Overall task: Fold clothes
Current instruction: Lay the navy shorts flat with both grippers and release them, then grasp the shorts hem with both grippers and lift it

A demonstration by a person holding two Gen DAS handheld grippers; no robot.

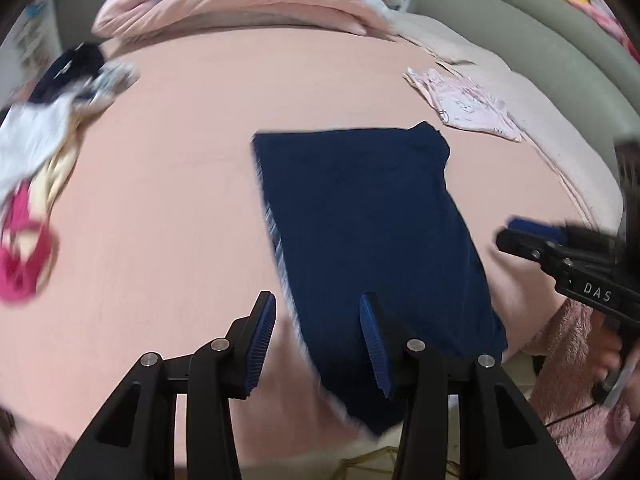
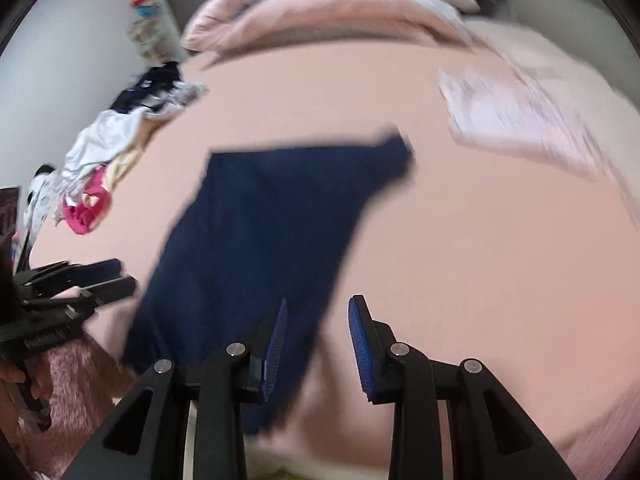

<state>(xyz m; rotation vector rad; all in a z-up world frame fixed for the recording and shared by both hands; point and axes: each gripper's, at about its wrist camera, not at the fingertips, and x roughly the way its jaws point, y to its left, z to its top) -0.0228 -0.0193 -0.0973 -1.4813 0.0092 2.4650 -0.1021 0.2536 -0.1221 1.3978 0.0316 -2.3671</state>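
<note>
A dark navy garment [image 1: 368, 240] lies flat on the pink bed sheet [image 1: 180, 200], its near end hanging over the bed's front edge. It also shows in the right wrist view [image 2: 264, 248]. My left gripper [image 1: 318, 344] is open and empty above the garment's near left edge. My right gripper [image 2: 318, 352] is open and empty above its near right edge. The right gripper shows at the right of the left wrist view [image 1: 532, 236]. The left gripper shows at the left of the right wrist view [image 2: 108, 280].
A heap of unfolded clothes [image 1: 36, 168], white, yellow, pink and dark, lies at the bed's left side [image 2: 96, 172]. A folded pale pink garment [image 1: 464, 104] lies at the far right [image 2: 516, 124]. A rolled pink quilt [image 1: 240, 0] lies at the back. A fuzzy pink sleeve [image 1: 576, 360] is at the lower right.
</note>
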